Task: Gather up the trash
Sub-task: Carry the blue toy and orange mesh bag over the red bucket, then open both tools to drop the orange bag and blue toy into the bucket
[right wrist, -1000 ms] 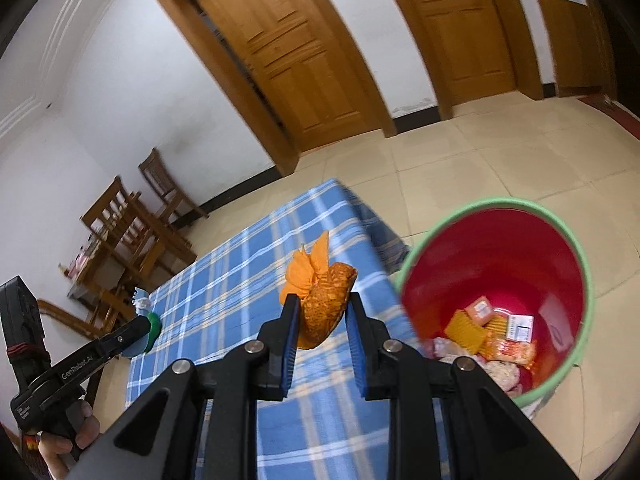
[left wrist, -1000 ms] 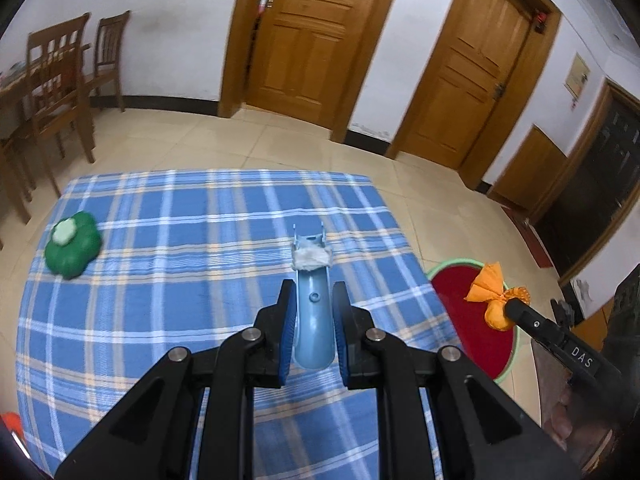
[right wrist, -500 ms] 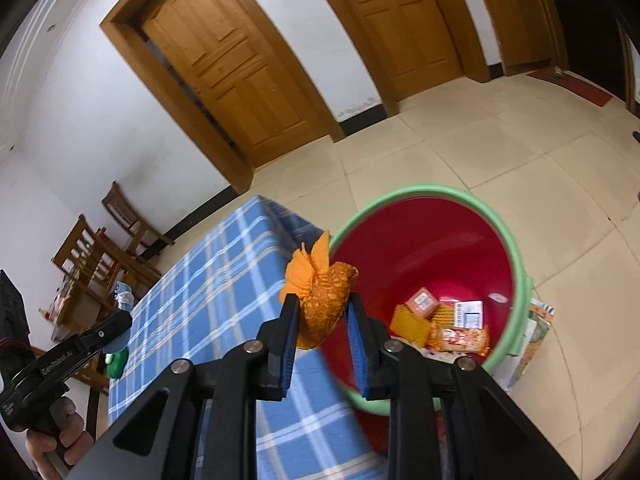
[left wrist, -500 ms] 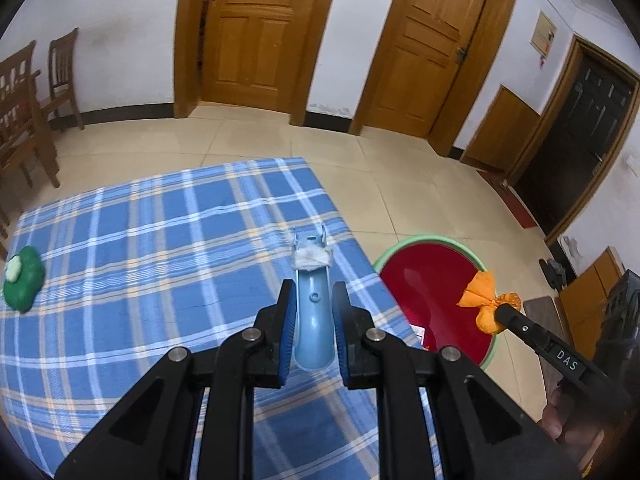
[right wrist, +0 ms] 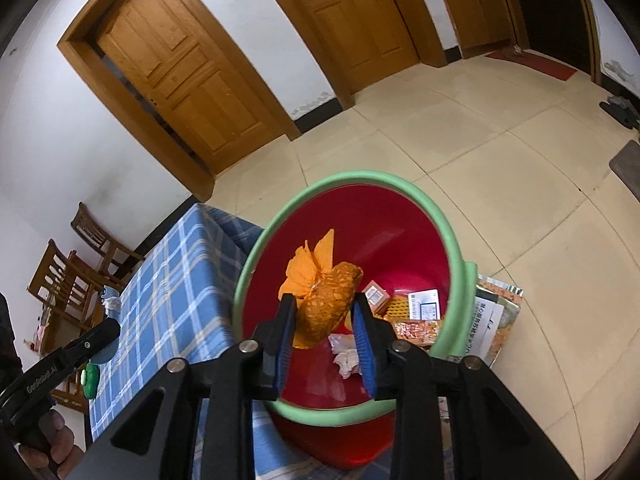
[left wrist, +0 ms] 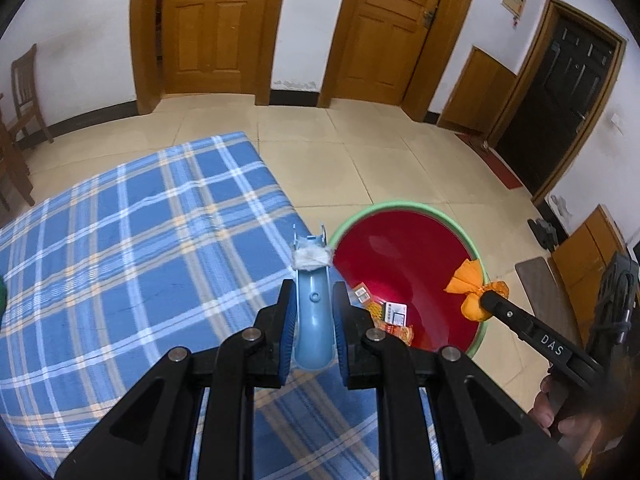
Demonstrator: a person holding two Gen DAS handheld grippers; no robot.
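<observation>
A red bin with a green rim [right wrist: 360, 178] stands on the floor against the blue plaid table [right wrist: 176, 280]. My right gripper [right wrist: 323, 308] hangs over its mouth. Its jaws are opening, and an orange mesh bundle [right wrist: 328, 296] still fills the gap between the pads. Packets and crumpled paper [right wrist: 424, 304] lie inside the bin. My left gripper [left wrist: 313, 292] is shut on a blue plastic trough [left wrist: 313, 332] with white tissue [left wrist: 311, 258] at its tip. It sits over the table's right edge [left wrist: 276, 200], beside the bin's rim [left wrist: 400, 206]. The left wrist view also shows the bundle [left wrist: 466, 280].
A green flower-shaped object [right wrist: 90, 378] lies on the table's far side. Printed bags [right wrist: 496, 312] lean on the floor behind the bin. Wooden chairs [right wrist: 72, 276] stand past the table. Wooden doors [left wrist: 208, 28] line the wall. A person's hand [left wrist: 560, 412] grips the right tool.
Both grippers swung right from over the table towards the bin. The orange bundle went from above the cloth to above the bin's mouth, and the right jaws widened slightly.
</observation>
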